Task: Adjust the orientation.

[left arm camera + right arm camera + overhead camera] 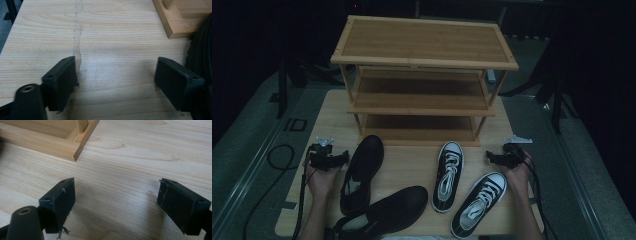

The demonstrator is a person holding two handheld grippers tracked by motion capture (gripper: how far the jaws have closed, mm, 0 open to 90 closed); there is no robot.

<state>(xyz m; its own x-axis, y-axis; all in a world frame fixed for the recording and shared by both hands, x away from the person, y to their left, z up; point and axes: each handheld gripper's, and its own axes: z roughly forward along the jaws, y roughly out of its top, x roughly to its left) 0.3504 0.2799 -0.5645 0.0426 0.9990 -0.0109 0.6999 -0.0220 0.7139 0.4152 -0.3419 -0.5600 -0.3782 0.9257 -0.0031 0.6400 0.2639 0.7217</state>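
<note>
The left gripper (328,159) sits at the lower left of the high view, resting low over the table (412,160) in the person's left hand (323,181), its jaws spread wide with nothing between them. In the left gripper view the same jaws stand far apart over bare pale wood (a thin crack runs up the board between them), and the dark edge of the black slip-on shoe (200,55) fills the right margin, just beside the right-hand jaw. In the high view that black slip-on shoe (361,172) lies just right of the left gripper, toe pointing up the frame toward the rack. Its mate, a second black slip-on (387,214), lies slanted across the bottom centre, its heel close to the first shoe's heel.

The right gripper (507,157) is at the lower right of the high view, held in the right hand (517,176), jaws likewise wide and holding nothing. Left of it lie two black-and-white sneakers: one sneaker (448,175) upright in the frame at centre, the other sneaker (479,202) tilted, near the right hand.

The wooden shoe rack (424,75), three shelves high, stands at the upper centre. Its bottom corner shows at the upper left of the right gripper view (62,147).
</note>
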